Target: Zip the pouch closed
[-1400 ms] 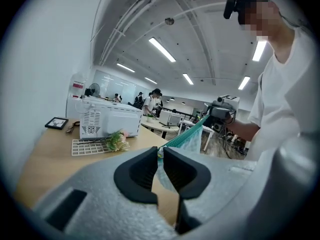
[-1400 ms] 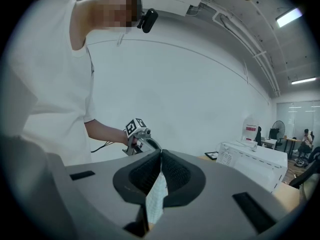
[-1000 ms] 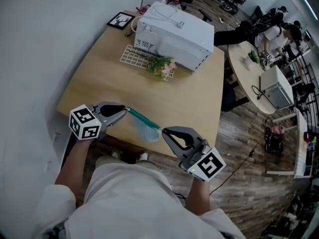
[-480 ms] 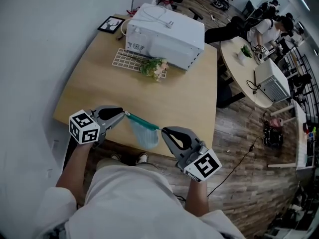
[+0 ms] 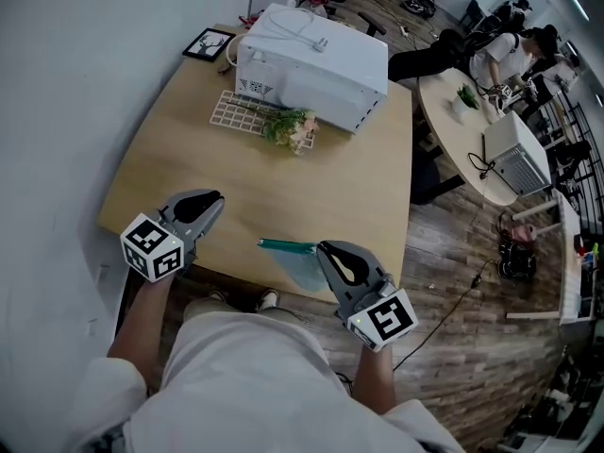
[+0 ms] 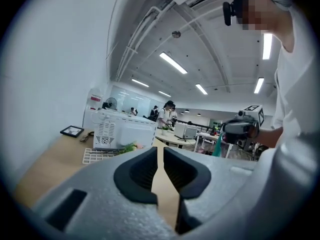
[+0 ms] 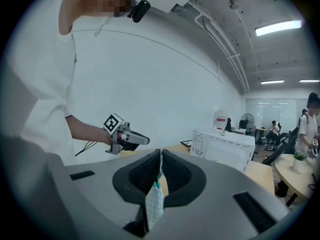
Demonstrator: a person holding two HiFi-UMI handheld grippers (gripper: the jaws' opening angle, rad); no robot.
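Note:
The pouch (image 5: 300, 264) is pale blue mesh with a teal zipper edge. It hangs over the table's near edge from my right gripper (image 5: 321, 249), which is shut on one end of that edge. In the right gripper view the checked fabric (image 7: 154, 204) is pinched between the pads of the right gripper (image 7: 160, 160). My left gripper (image 5: 218, 197) is off to the left, apart from the pouch, shut with nothing in it. In the left gripper view only a thin slit shows between the pads of the left gripper (image 6: 160, 156), and the pouch (image 6: 217, 147) hangs far right.
A white appliance (image 5: 311, 64) stands at the back of the wooden table (image 5: 189, 159). In front of it are a white rack (image 5: 241, 113) and a small flower bunch (image 5: 291, 128). A picture frame (image 5: 209, 43) sits at the far left corner. People work at a round table (image 5: 453, 125) to the right.
The left gripper has come off the pouch's left end and drawn away to the left. The pouch, stretched between both grippers before, now hangs from the right gripper alone.

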